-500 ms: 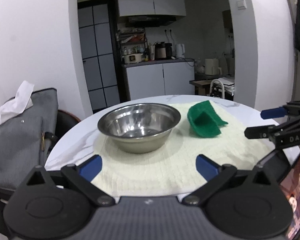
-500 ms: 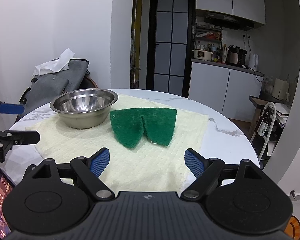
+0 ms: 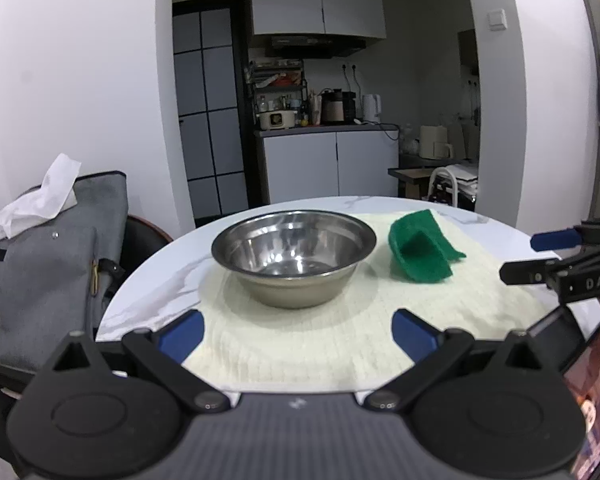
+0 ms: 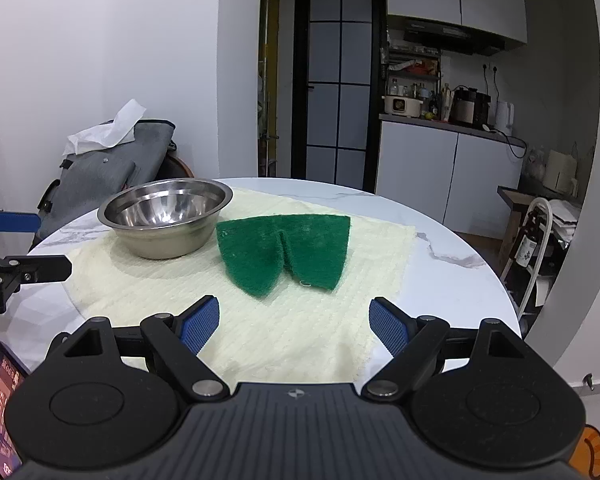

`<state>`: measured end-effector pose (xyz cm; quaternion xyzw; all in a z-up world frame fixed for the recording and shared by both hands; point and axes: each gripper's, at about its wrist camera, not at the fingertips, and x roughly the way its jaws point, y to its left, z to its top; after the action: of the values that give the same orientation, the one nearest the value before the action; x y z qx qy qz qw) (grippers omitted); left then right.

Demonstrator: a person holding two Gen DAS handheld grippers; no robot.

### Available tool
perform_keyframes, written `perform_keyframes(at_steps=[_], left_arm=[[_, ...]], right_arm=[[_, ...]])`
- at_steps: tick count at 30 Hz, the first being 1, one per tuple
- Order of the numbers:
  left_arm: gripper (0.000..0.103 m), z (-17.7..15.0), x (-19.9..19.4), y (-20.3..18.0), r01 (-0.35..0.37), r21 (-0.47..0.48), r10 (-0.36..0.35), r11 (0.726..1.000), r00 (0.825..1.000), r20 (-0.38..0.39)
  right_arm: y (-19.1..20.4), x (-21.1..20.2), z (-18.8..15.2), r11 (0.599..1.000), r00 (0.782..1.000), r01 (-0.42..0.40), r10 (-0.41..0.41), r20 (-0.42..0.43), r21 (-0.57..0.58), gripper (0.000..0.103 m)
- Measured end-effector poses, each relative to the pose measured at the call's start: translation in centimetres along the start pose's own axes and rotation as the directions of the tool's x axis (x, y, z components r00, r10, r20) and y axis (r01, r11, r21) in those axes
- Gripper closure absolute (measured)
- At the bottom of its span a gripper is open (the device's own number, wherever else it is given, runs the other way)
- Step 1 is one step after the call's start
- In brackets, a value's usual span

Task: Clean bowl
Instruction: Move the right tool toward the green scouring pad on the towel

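Bowl and scrub pad untouched, both grippers empty and spread

Bowl [image 3: 294,256] is stainless steel and sits upright on a cream mat [image 4: 300,320] on a round marble table [image 4: 452,248]. Green scouring pad [image 4: 286,254] lies on the mat just right of the bowl, near but apart from it as far as the right wrist view shows. The pad is folded, with a crease ridge running up its middle.

Left gripper [image 3: 296,330] faces the bowl, jaws wide apart, nothing between them. Right gripper [image 4: 294,326] faces the pad, jaws also wide apart and empty. Each gripper's fingers poke into the edge of the other view.

Handling guess:
- Bowl looks thin-walled, light and rigid, and the polished metal is likely slippery.
- Best hold is probably a pinch on the rolled rim, one finger inside and one outside. The sloped wall would likely slide out of the pads.
- The mat should give some friction against skidding.
- Pad is soft, floppy and rough, so it should grip easily. The raised fold or a free edge is the obvious pinch spot.
- A flat-lying section would be harder to get under.

Bowl interior looks empty; can't tell if dirty.
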<state>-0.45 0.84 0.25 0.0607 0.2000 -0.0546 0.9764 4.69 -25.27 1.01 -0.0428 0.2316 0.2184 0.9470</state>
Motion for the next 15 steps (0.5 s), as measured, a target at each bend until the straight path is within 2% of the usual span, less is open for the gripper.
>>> perform_keyframes(at_steps=[15], left_arm=[[0.002,-0.34,-0.39,0.15,-0.036,0.091,0.038,0.995,0.999,-0.016]], right_arm=[[-0.39,-0.22,-0.21,1.0,1.0,0.005,-0.005,-0.004,-0.01,0.017]])
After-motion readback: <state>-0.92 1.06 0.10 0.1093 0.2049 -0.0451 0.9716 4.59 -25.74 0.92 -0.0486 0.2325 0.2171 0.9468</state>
